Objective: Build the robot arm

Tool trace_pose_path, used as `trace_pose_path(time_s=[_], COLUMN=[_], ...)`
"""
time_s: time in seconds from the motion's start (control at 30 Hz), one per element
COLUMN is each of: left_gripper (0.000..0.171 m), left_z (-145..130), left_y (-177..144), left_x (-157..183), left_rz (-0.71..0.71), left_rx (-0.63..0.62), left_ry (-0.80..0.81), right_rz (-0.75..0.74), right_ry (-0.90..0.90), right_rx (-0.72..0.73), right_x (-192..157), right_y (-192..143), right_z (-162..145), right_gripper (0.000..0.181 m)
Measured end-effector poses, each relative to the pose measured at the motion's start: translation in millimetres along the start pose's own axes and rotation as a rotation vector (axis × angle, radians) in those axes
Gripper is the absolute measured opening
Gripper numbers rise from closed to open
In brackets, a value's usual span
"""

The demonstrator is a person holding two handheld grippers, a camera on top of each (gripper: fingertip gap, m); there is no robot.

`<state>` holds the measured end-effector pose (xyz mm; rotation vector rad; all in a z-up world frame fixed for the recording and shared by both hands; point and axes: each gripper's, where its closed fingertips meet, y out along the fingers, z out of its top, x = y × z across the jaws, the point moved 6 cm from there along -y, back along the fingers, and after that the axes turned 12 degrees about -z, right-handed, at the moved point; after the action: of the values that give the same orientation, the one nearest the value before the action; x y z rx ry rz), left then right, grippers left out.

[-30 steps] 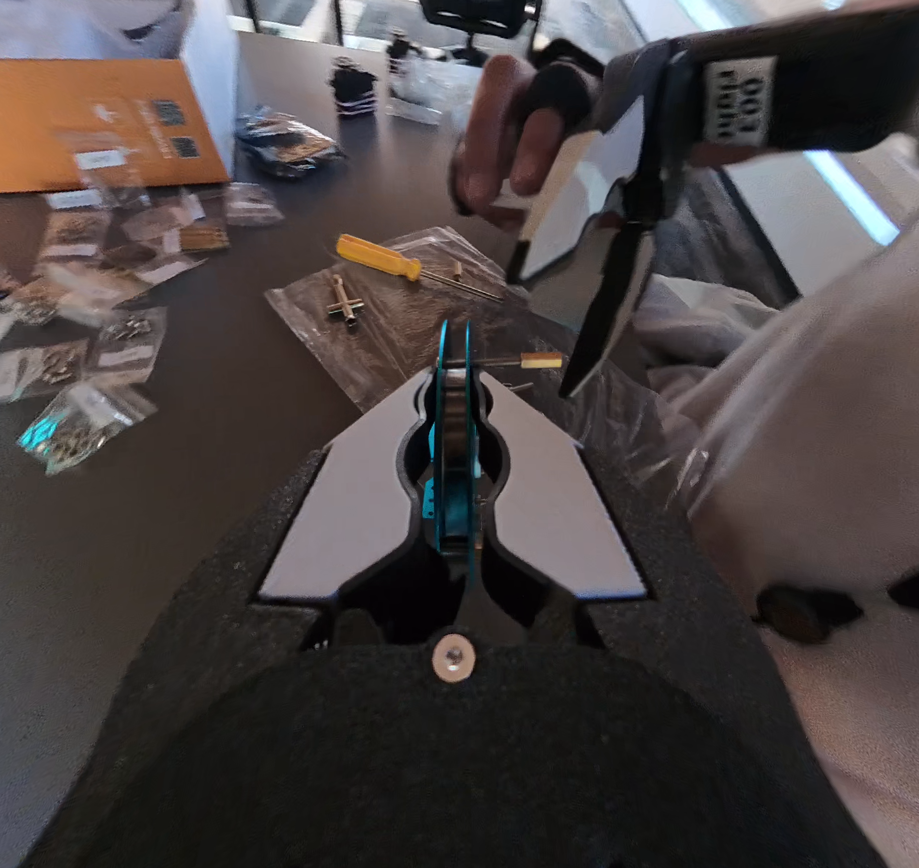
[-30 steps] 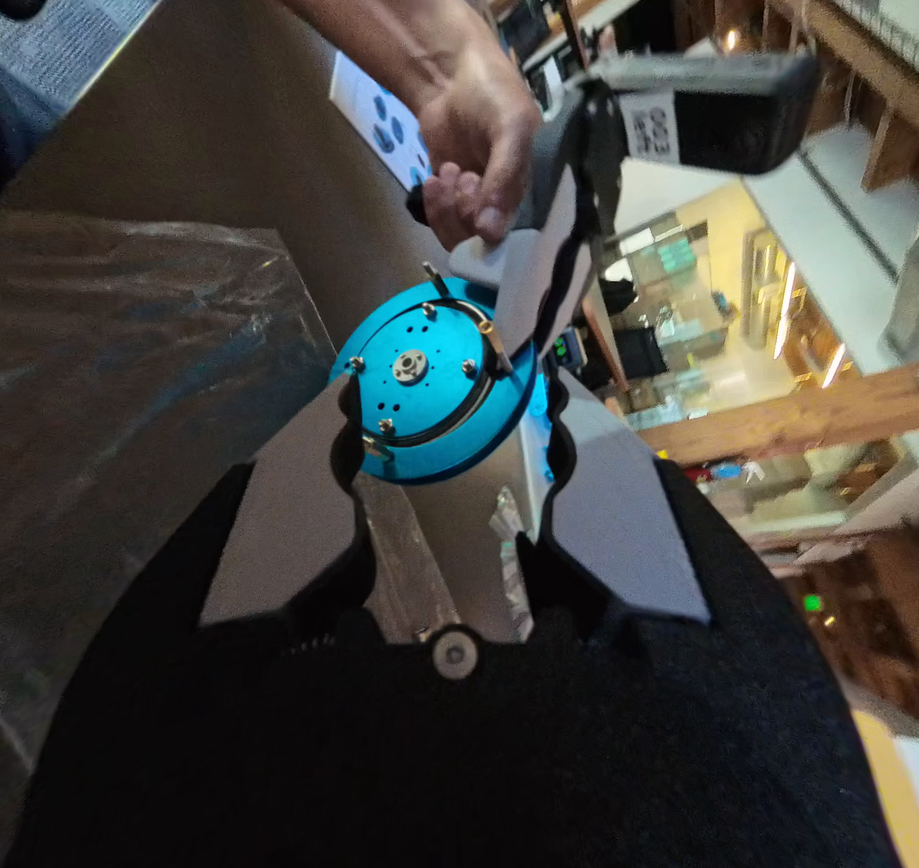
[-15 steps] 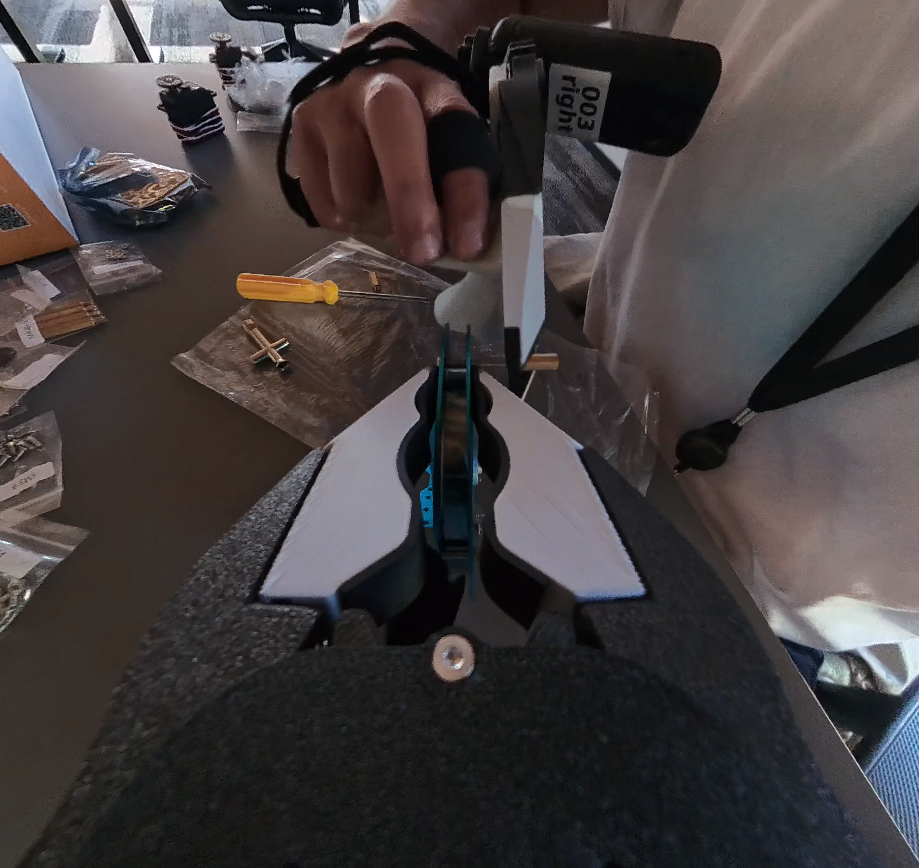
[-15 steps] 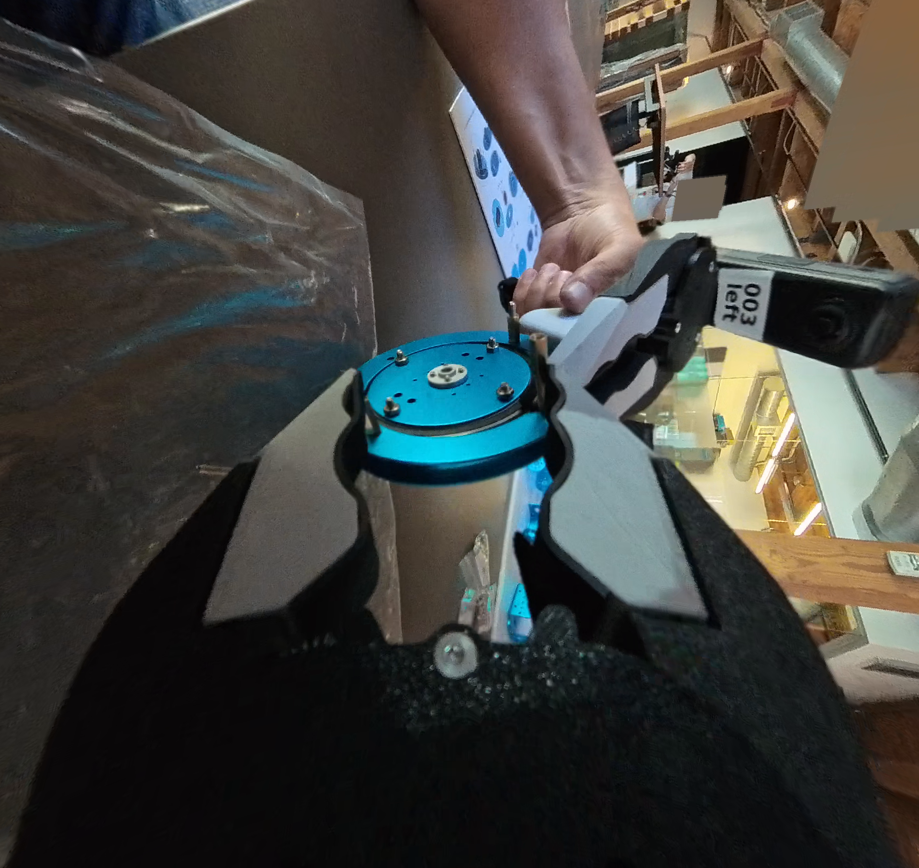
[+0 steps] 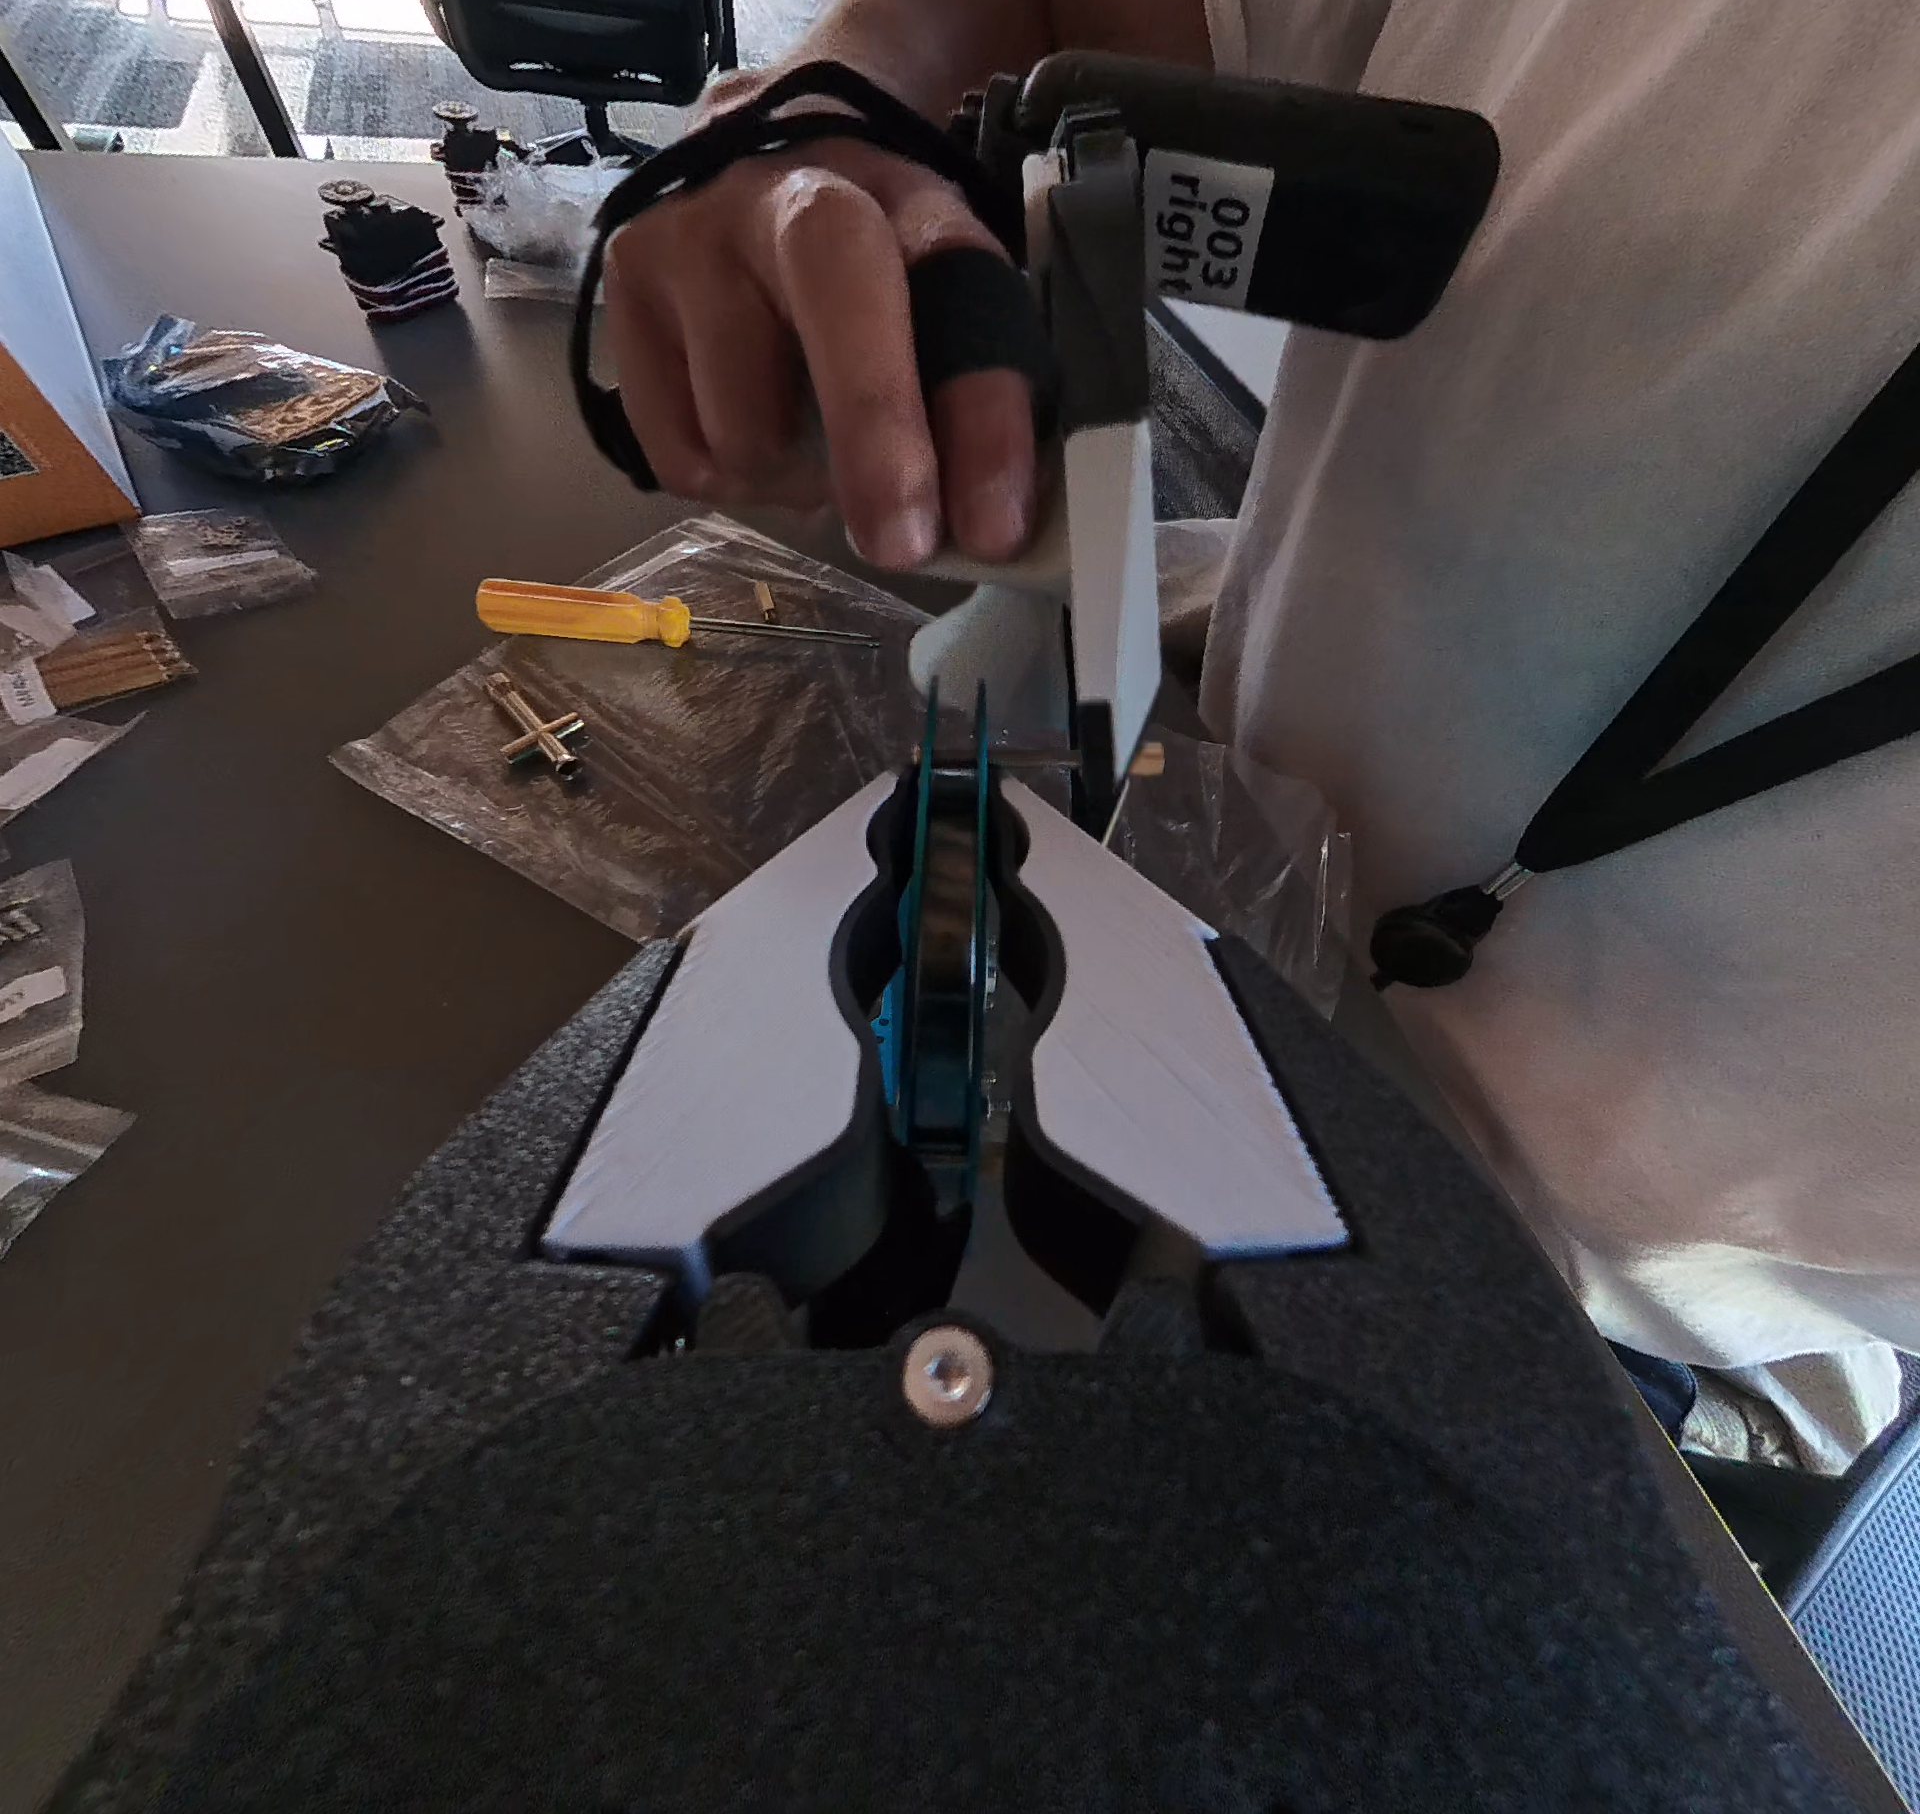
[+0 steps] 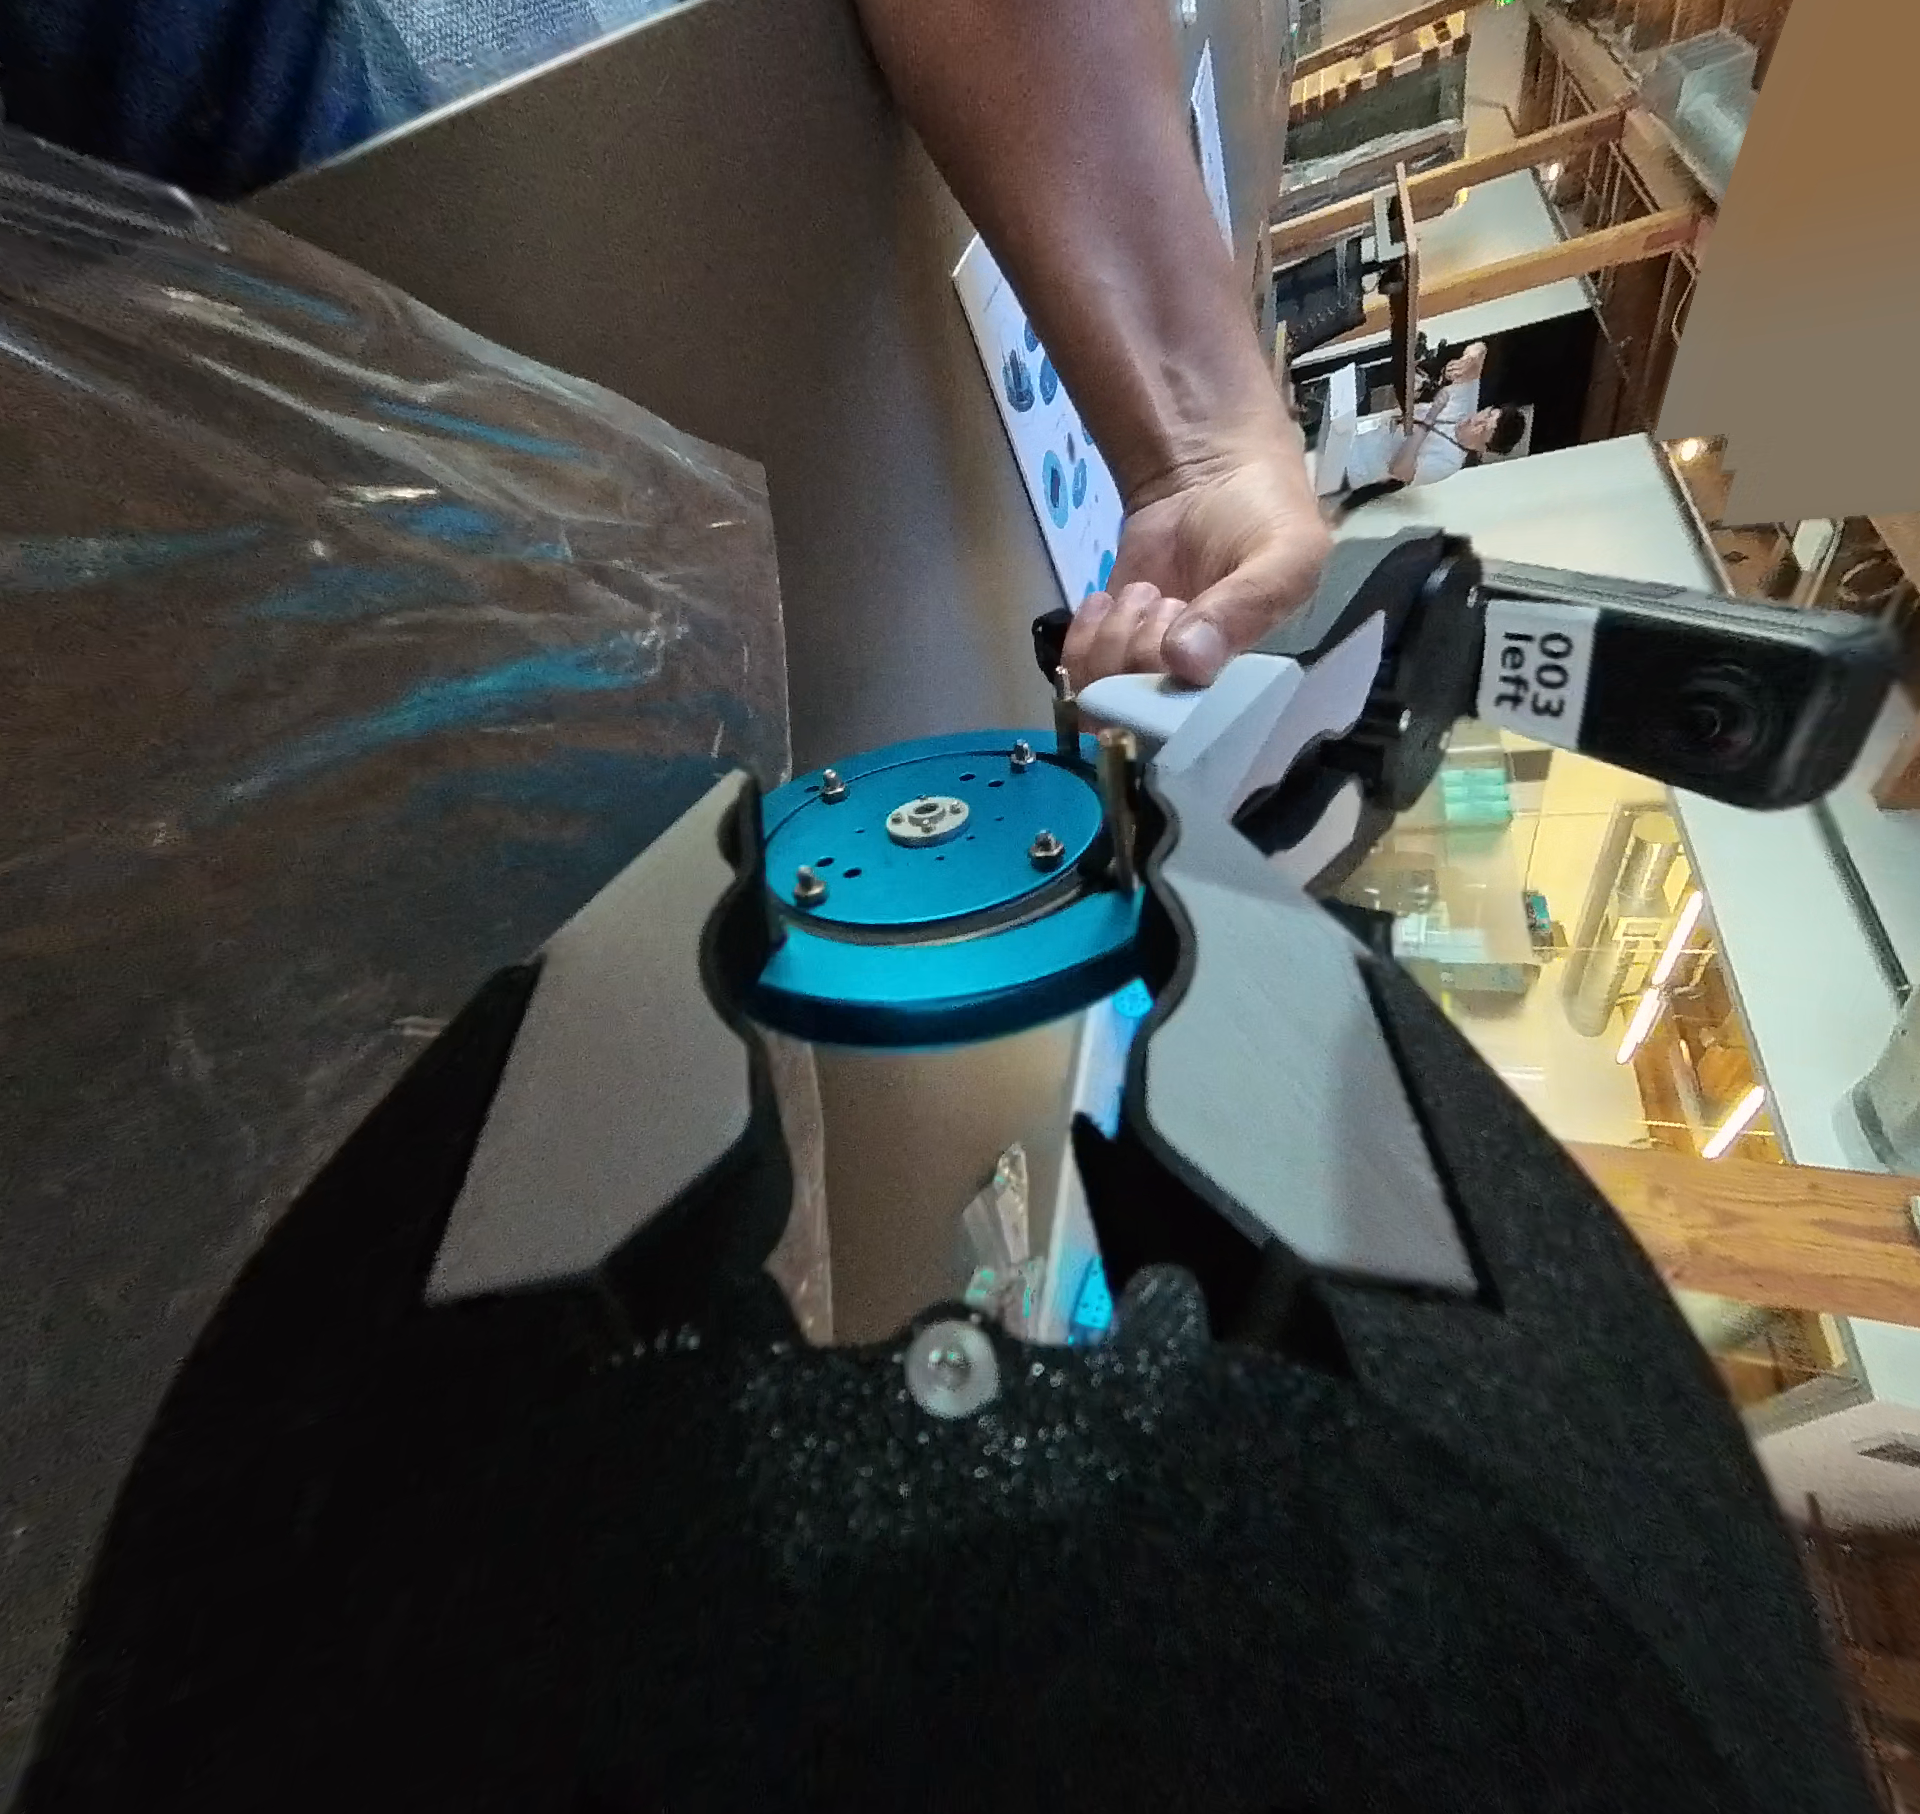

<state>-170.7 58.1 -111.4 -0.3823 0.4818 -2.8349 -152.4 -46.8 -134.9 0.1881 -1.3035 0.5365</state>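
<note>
My left gripper (image 5: 951,782) is shut on a blue metal disc assembly (image 5: 940,933), held edge-on above the dark table (image 5: 260,985). In the right wrist view the blue disc (image 6: 935,860) shows its face, with small nuts, a centre hub and brass standoffs (image 6: 1117,798) sticking up at its rim. My right gripper (image 6: 945,798) is open, and its fingers straddle the disc on both sides. The left gripper (image 6: 1143,715) grips the disc's rim by the standoffs. In the left wrist view the right gripper (image 5: 1101,767) comes down from above, beside a brass standoff (image 5: 1143,759).
A yellow screwdriver (image 5: 582,611) and a cross wrench (image 5: 540,736) lie on a clear plastic bag (image 5: 665,756). Several small bags of screws lie at the left. A black servo (image 5: 390,247), a dark foil bag (image 5: 249,403) and an orange box (image 5: 42,455) sit farther back. A person's torso (image 5: 1558,517) is close on the right. Left and right tips are no more than a few centimetres apart. From the left gripper's tips to the cross wrench (image 5: 540,736) is close to 15 cm.
The right gripper has come down from the upper right to the disc's far edge. In the right wrist view the disc has turned from face-on to nearly flat between its fingers.
</note>
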Motion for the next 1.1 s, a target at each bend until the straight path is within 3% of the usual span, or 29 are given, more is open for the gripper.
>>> trace_pose_path(time_s=[0.17,0.27,0.37,0.6,0.73,0.83,0.9,1.03,1.1], left_gripper=[0.011,0.011,0.012,0.011,0.011,0.011,0.011,0.011,0.011], left_z=[0,0,0,-1,0,0,0,-1,-2], left_y=[-1,0,1,0,2,2,2,1,0], left_x=[0,0,2,1,2,3,3,4,3], left_rz=[-0.012,-0.010,-0.007,-0.014,-0.010,-0.004,0.002,-0.013,-0.015], left_rx=[0.012,0.009,0.003,0.013,0.003,-0.004,-0.003,0.002,0.012], left_ry=[-0.010,-0.008,0.001,-0.008,-0.001,0.008,0.005,0.008,-0.001], right_rz=[-0.031,-0.019,0.053,0.029,0.009,0.054,0.058,0.063,0.039], right_ry=[-0.006,0.037,0.004,-0.009,0.011,-0.010,-0.010,0.017,0.006], right_rx=[-0.024,0.022,-0.008,-0.059,0.003,-0.010,-0.031,-0.059,-0.051], right_x=[4,14,4,0,13,5,-2,-1,1], right_y=[-15,1,15,-25,-1,20,15,-18,-19], right_z=[4,15,6,2,14,6,2,5,6], right_gripper=[0.068,0.071,0.071,0.065,0.067,0.069,0.077,0.061,0.063])
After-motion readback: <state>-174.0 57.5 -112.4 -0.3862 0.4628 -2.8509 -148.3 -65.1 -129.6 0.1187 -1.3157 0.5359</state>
